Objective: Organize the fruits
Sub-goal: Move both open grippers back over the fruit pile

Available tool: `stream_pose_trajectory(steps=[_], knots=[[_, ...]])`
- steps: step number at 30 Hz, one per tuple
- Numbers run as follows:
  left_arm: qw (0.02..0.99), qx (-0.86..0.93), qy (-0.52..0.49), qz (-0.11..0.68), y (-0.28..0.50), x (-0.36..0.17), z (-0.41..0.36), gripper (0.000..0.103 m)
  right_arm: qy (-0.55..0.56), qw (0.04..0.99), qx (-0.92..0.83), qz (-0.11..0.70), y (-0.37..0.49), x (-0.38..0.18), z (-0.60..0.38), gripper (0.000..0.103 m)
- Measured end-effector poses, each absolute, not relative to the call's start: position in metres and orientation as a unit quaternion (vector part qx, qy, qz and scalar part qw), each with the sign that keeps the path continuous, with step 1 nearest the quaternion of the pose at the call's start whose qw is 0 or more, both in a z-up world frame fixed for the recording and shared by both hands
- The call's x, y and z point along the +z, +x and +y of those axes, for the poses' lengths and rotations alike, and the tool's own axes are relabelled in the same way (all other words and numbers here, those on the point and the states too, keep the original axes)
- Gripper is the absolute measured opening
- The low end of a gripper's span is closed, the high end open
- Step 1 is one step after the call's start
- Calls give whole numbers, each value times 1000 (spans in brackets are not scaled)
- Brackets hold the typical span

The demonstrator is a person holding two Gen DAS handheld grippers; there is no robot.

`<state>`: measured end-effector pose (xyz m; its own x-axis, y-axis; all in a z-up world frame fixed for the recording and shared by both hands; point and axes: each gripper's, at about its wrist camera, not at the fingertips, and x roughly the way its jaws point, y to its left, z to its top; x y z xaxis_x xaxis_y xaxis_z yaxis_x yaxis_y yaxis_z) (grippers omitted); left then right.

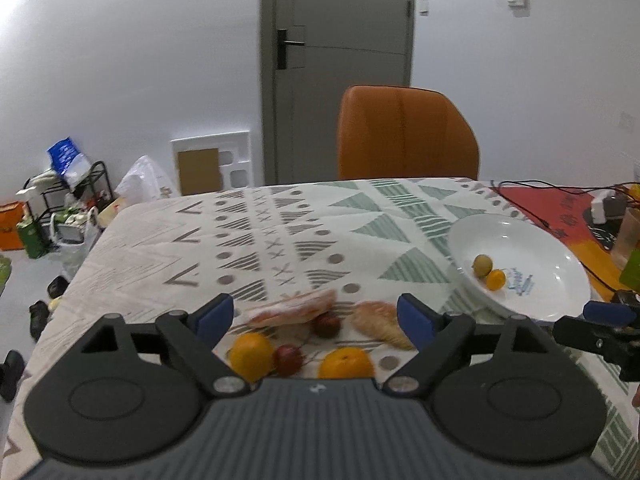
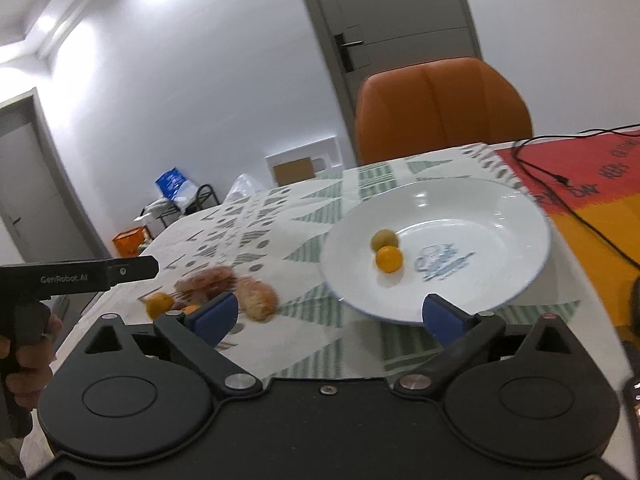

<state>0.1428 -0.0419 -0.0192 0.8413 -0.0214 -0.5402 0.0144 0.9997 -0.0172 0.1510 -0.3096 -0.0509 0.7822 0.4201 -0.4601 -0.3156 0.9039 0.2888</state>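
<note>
Two round orange citrus fruits (image 1: 251, 355) (image 1: 346, 363) and two small dark-red fruits (image 1: 288, 358) (image 1: 326, 325) lie on patterned tablecloth (image 1: 280, 240) between spread jaws of left gripper (image 1: 316, 316), nothing pinched. Beyond them, blurred wrapped snacks (image 1: 292, 307), possibly bread. Right gripper (image 2: 332, 316), jaws wide, empty, points at white ceramic plate (image 2: 500, 208) holding small orange fruit (image 2: 389, 259) touching yellow-green fruit (image 2: 384, 239). Orange chair (image 1: 406, 134) behind table.
</note>
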Motion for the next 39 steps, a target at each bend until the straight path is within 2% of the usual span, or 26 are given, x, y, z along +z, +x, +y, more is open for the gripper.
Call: stream_pose_trajectory(steps=[31, 39], knots=[[953, 11, -50, 298, 98, -46, 24, 88, 36, 916, 269, 295, 137, -53, -225, 99], [952, 14, -57, 300, 99, -51, 35, 88, 26, 911, 279, 301, 143, -55, -211, 92]])
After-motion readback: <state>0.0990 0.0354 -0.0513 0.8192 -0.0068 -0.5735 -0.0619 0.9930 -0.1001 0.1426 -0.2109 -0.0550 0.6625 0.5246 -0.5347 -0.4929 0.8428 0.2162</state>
